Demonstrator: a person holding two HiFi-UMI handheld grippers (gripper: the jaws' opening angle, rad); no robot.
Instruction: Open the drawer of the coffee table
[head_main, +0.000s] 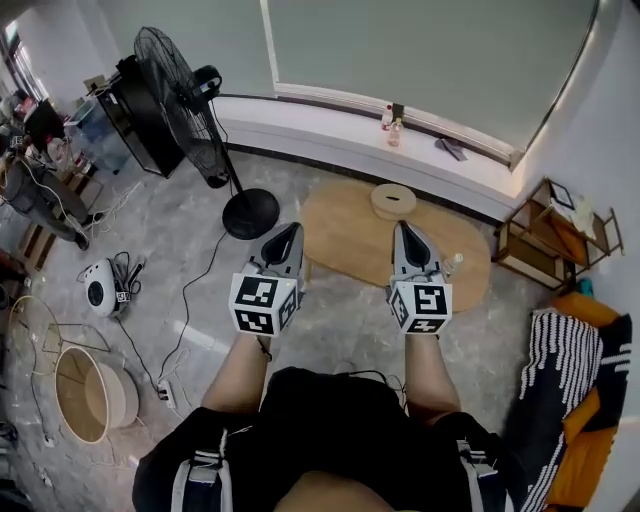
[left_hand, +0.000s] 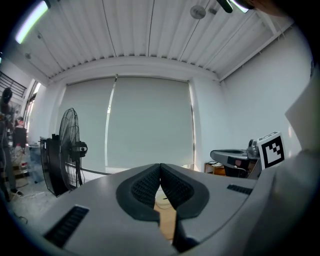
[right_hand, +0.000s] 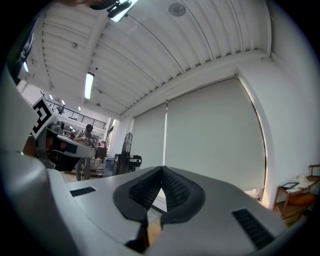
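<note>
Wooden and oval, the coffee table (head_main: 345, 240) is seen just ahead of two grippers, its near edge partly covered by them; its drawer cannot be made out. The left gripper (head_main: 291, 229) and right gripper (head_main: 404, 228) are each held clenched, nothing between the jaws. On the table one round wooden block (head_main: 393, 200) and one small bottle (head_main: 452, 265) are set, the bottle's contents unclear

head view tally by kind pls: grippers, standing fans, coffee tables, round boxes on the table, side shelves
grippers: 2 (left gripper, right gripper)
standing fan: 1
coffee table: 1
round wooden box on the table: 1
side shelf: 1
total: 6
</note>
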